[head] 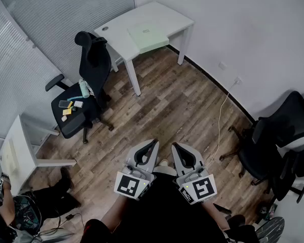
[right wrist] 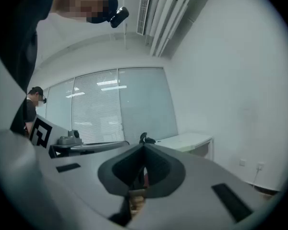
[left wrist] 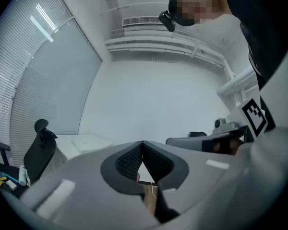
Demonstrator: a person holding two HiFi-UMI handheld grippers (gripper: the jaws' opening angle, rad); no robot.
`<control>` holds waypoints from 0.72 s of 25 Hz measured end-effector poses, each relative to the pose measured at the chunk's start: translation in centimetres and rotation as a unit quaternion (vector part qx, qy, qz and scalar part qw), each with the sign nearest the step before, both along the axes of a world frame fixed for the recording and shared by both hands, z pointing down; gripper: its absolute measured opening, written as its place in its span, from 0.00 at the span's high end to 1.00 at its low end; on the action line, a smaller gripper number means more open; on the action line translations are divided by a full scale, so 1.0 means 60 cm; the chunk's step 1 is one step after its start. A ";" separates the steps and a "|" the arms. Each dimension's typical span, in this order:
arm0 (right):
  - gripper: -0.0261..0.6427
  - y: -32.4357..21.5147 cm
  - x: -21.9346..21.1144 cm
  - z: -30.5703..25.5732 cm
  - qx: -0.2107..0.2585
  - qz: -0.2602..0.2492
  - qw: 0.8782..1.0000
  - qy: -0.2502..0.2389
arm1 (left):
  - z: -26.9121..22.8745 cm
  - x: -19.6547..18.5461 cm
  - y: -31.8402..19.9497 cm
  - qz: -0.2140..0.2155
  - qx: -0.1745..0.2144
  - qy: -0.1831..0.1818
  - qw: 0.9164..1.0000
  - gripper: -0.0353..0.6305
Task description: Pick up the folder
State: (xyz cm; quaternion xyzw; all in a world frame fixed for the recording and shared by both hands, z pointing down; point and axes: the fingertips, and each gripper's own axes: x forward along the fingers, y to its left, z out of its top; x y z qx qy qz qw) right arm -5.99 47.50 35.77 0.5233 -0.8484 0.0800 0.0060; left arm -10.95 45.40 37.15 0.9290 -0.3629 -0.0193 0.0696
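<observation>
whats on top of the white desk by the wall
A pale green flat folder lies on the white desk. The desktop under it is covered.

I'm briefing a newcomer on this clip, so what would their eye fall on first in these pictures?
The left gripper and the right gripper sit side by side at the head view's bottom centre, fingers shut and empty. Across the wood floor, a pale green folder lies on the white desk at the top. A black office chair at left carries small items on its seat.
</observation>
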 end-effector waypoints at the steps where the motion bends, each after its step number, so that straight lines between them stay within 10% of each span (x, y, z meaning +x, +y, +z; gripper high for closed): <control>1: 0.96 0.004 0.001 -0.002 0.001 0.001 1.000 -0.001 | -0.001 0.005 0.007 0.005 -0.005 -0.005 1.000 0.94; 18: 0.96 0.012 -0.017 -0.004 -0.007 -0.016 1.000 -0.011 | -0.007 -0.003 0.034 -0.002 -0.011 -0.027 1.000 0.94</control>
